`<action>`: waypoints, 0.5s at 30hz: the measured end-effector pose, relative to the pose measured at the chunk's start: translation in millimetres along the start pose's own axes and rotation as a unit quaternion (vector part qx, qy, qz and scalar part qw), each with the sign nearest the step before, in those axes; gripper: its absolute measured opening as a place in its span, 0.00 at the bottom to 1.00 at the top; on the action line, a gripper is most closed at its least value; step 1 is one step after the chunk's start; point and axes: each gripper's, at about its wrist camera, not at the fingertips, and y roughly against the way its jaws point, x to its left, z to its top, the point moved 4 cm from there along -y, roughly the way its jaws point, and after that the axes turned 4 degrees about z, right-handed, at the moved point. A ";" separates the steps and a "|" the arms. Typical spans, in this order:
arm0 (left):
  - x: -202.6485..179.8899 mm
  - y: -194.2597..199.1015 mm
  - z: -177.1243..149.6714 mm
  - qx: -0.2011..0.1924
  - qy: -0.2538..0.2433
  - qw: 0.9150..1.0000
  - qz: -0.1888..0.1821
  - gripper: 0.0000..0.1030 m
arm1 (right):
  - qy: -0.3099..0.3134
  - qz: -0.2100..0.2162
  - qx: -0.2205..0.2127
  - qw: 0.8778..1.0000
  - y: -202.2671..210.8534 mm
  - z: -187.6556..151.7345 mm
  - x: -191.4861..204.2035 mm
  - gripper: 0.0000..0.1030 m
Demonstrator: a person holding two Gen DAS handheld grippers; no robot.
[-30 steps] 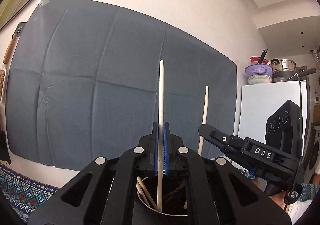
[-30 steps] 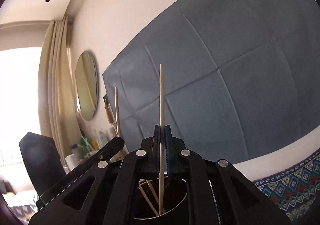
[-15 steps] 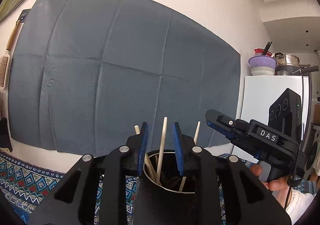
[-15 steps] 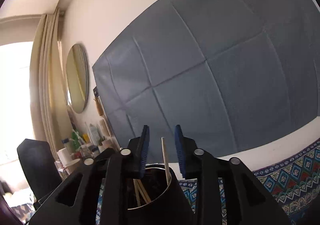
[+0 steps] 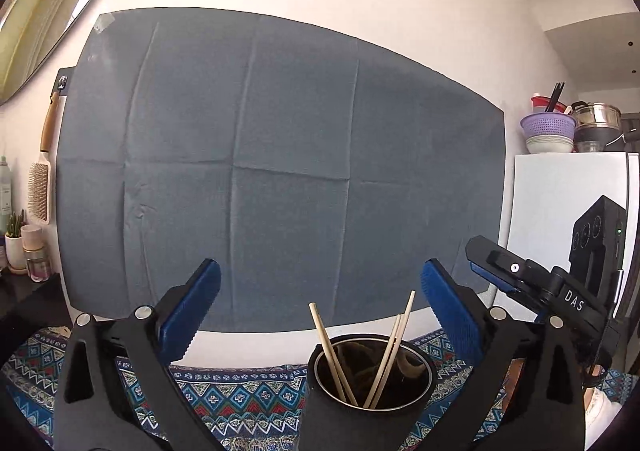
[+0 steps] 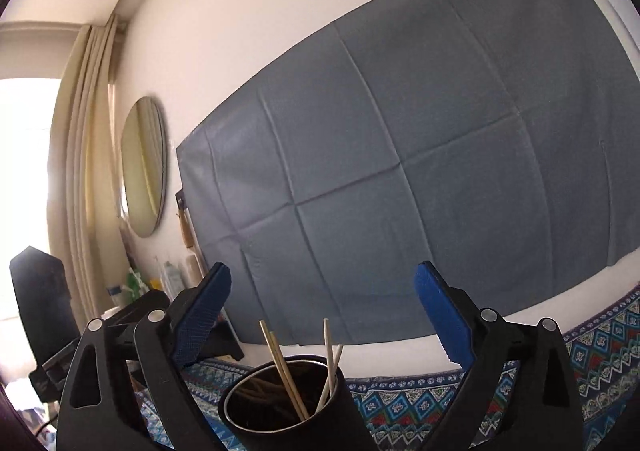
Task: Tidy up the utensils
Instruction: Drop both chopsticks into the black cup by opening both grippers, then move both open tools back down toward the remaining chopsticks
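Note:
A black utensil cup (image 5: pixel 320 403) with a metal rim stands on the patterned cloth, and it also shows in the right wrist view (image 6: pixel 344 411). Several wooden chopsticks (image 5: pixel 386 351) lean inside it, seen too in the right wrist view (image 6: pixel 282 365). My left gripper (image 5: pixel 320 303) is wide open and empty, above and just behind the cup. My right gripper (image 6: pixel 322 301) is wide open and empty, also over the cup. The right gripper's body (image 5: pixel 560 291) shows at the right of the left wrist view. The left gripper's body (image 6: pixel 132 315) shows at the left of the right wrist view.
A blue patterned tablecloth (image 5: pixel 248 395) covers the table. A grey cloth (image 5: pixel 280 171) hangs on the wall behind. A white fridge (image 5: pixel 560 203) with bowls and pots stands right. A mirror (image 6: pixel 144 167), hairbrush (image 5: pixel 40 187) and small bottles (image 5: pixel 24 251) are left.
Both grippers let go of the chopsticks they held upright. The chopsticks dropped into the cup. Both sets of jaws opened wide and drew back from the cup.

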 end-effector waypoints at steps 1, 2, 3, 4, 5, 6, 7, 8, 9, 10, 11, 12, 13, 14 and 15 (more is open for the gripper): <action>-0.6 1.6 1.7 0.010 -0.005 1.000 0.003 0.95 | 0.004 -0.001 0.000 1.000 3.0 3.2 2.5 0.88; -1.8 3.7 3.1 0.022 -0.014 1.000 0.005 0.95 | 0.009 -0.006 0.000 1.000 5.7 6.0 5.3 0.88; -2.9 6.2 4.0 0.033 -0.024 0.999 0.012 0.95 | 0.015 -0.014 0.003 1.000 7.8 8.5 8.1 0.89; -3.7 9.0 4.9 0.043 -0.033 0.998 0.020 0.95 | 0.019 -0.020 0.007 1.000 10.2 10.6 10.5 0.90; -3.7 11.4 4.8 0.054 -0.038 0.997 0.030 0.95 | 0.023 -0.028 0.016 0.999 11.4 12.2 13.0 0.90; -3.2 13.6 4.3 0.071 -0.036 0.996 0.039 0.95 | 0.027 -0.038 0.027 0.999 12.2 13.5 15.7 0.90; -2.5 15.0 2.4 0.092 -0.032 0.994 0.043 0.95 | 0.030 -0.050 0.041 0.997 13.3 14.3 18.2 0.90; -2.6 15.6 0.0 0.115 -0.030 0.992 0.046 0.95 | 0.033 -0.061 0.054 0.996 15.6 14.2 19.7 0.90; -2.1 16.9 -2.5 0.135 -0.028 0.989 0.051 0.95 | 0.037 -0.071 0.067 0.995 17.1 14.8 22.0 0.90; -0.9 19.4 -5.5 0.150 -0.024 0.987 0.056 0.95 | 0.041 -0.080 0.080 0.993 18.5 14.9 24.5 0.90; 0.2 22.1 -8.0 0.159 -0.021 0.985 0.061 0.95 | 0.049 -0.088 0.093 0.991 20.2 15.0 27.3 0.90; 1.0 25.8 -10.0 0.159 -0.023 0.985 0.067 0.95 | 0.058 -0.095 0.102 0.988 22.6 15.1 30.2 0.90; 1.9 29.7 -12.7 0.157 -0.027 0.984 0.074 0.95 | 0.067 -0.104 0.108 0.986 25.9 14.9 33.1 0.90; 2.2 32.5 -16.6 0.161 -0.035 0.983 0.082 0.95 | 0.074 -0.111 0.113 0.985 29.2 14.3 36.1 0.90; 2.7 34.1 -21.8 0.171 -0.047 0.980 0.092 0.95 | 0.081 -0.117 0.119 0.983 32.6 13.3 38.8 0.90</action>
